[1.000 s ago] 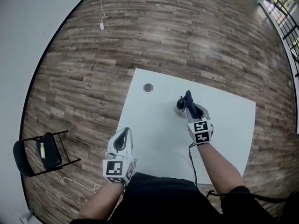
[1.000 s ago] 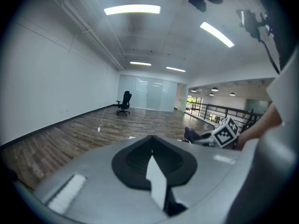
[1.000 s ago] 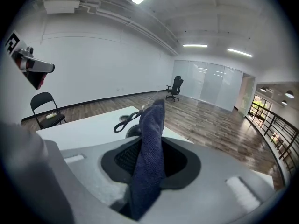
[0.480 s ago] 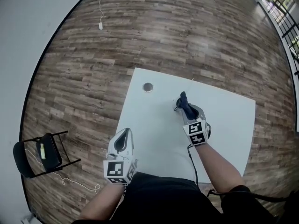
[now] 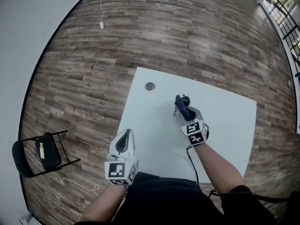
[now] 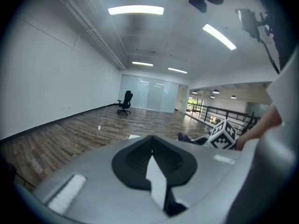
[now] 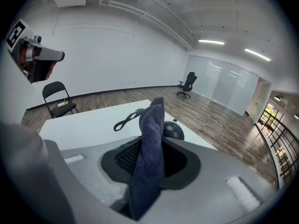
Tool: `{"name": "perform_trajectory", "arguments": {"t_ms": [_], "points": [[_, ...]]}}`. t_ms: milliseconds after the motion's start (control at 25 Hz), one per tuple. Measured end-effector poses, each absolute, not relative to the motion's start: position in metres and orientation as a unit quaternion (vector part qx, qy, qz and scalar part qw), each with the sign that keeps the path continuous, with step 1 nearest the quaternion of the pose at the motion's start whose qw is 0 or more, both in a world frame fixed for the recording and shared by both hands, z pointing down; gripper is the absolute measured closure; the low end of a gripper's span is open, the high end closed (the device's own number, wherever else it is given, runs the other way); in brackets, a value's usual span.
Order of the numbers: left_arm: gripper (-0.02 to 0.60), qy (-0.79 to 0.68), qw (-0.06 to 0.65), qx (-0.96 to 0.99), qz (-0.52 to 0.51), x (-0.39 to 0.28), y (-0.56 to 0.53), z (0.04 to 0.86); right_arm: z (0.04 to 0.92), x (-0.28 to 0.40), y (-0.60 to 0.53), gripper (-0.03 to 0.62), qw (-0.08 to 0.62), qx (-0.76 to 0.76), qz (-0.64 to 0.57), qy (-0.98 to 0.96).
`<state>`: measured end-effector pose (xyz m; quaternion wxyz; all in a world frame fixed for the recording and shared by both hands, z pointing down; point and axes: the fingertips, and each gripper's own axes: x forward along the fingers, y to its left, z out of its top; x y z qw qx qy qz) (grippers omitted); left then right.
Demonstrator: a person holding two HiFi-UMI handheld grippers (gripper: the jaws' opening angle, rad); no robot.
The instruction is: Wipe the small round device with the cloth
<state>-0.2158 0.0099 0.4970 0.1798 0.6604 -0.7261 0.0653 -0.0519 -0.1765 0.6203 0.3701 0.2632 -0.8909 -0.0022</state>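
Observation:
The small round black device [image 5: 186, 100] sits on the white table [image 5: 225, 121] toward its far middle. My right gripper [image 5: 184, 111] is shut on a dark blue cloth [image 5: 179, 104], which sticks up out of the jaws just left of the device. In the right gripper view the cloth [image 7: 150, 143] stands between the jaws of the right gripper [image 7: 156, 146]. The device [image 7: 174, 130] lies just behind it to the right, and a dark cord [image 7: 126, 120] runs off to the left. My left gripper [image 5: 123, 142] hangs by the table's near left edge. Its jaws are together on nothing in the left gripper view, where that gripper [image 6: 152, 143] fills the bottom.
A small round opening [image 5: 150, 86] sits near the table's far left corner. A black folding chair [image 5: 44, 154] stands on the wood floor to the left. A white cable [image 5: 101, 13] trails across the floor farther off. A railing [image 5: 286, 13] runs along the right.
My right gripper has swept the cloth leftward across the device. The device now shows to the right of the cloth. The left gripper has stayed where it was.

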Motion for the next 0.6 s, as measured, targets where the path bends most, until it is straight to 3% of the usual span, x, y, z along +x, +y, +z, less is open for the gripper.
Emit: {"name": "perform_trajectory", "arguments": {"t_ms": [400, 600], "points": [[0.574, -0.739, 0.192, 0.643, 0.061, -0.222, 0.025, 0.507, 0.684, -0.009, -0.160, 0.490, 0.416, 0.285, 0.112, -0.856], [0.574, -0.732, 0.181, 0.655, 0.059, -0.215, 0.015, 0.501, 0.652, 0.011, -0.186, 0.490, 0.373, 0.337, 0.081, -0.861]]}}
